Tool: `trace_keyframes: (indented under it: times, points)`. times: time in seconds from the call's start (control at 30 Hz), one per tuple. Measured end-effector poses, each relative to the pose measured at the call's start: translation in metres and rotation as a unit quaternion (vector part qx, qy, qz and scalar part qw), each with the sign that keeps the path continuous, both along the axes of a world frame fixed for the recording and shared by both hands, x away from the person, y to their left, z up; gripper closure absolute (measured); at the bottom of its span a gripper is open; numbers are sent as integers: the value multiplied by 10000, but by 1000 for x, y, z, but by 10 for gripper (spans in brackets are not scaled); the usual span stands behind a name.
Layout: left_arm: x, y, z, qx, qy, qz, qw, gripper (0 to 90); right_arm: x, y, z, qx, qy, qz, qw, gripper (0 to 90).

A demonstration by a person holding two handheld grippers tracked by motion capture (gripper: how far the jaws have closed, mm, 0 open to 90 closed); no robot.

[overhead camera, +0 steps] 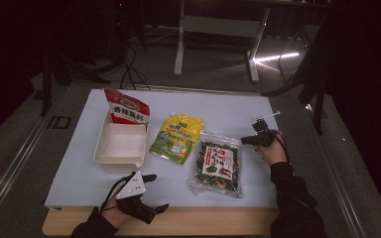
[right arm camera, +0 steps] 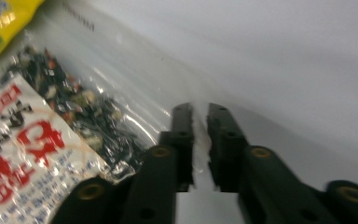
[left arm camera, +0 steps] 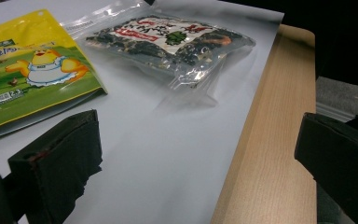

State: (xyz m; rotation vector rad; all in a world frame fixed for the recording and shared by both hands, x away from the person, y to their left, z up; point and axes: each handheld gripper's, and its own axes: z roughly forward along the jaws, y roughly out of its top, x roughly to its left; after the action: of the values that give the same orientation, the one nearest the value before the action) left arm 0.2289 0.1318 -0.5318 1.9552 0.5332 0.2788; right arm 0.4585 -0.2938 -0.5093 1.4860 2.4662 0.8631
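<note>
Showing the right gripper (right arm camera: 200,109) lowering nothing and lifting nothing, merely resting low over the white surface (overhead camera: 228,111), fingers (right arm camera: 182,126) pressing almost together with just a thin slit of light between them. Lying immediately beside those fingers, on the side of the left-hand one in the right gripper view: the clear seaweed bag (right arm camera: 37,140), its transparent margin reaching up against the finger; being caught between the pads or not, impossible to tell. Appearing in the high view as the right gripper (overhead camera: 248,140) meeting the far right corner of the seaweed bag (overhead camera: 218,166), flat on the surface. Hovering at the near edge of the surface: the left gripper (overhead camera: 158,192), fingers (left arm camera: 56,168) spreading wide and pinching nothing. Lying well ahead of the left gripper (left arm camera: 198,177) and beyond its fingertips: the seaweed bag (left arm camera: 168,39), with the yellow pouch (left arm camera: 28,79) ahead of the left-hand finger. Sitting farther from both pairs of fingers, past the yellow pouch (overhead camera: 177,139): a cream tray (overhead camera: 104,158), a red-and-white packet (overhead camera: 126,106) leaning at its far end.
</note>
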Motion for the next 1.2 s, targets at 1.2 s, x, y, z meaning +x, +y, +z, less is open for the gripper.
trace_keyframes:
  times: [1.2]
  points:
    - [3, -2, 7, -55, 9, 75, 10000, 17, -64, 19, 104, -514, -1854, 815, 9779, 900]
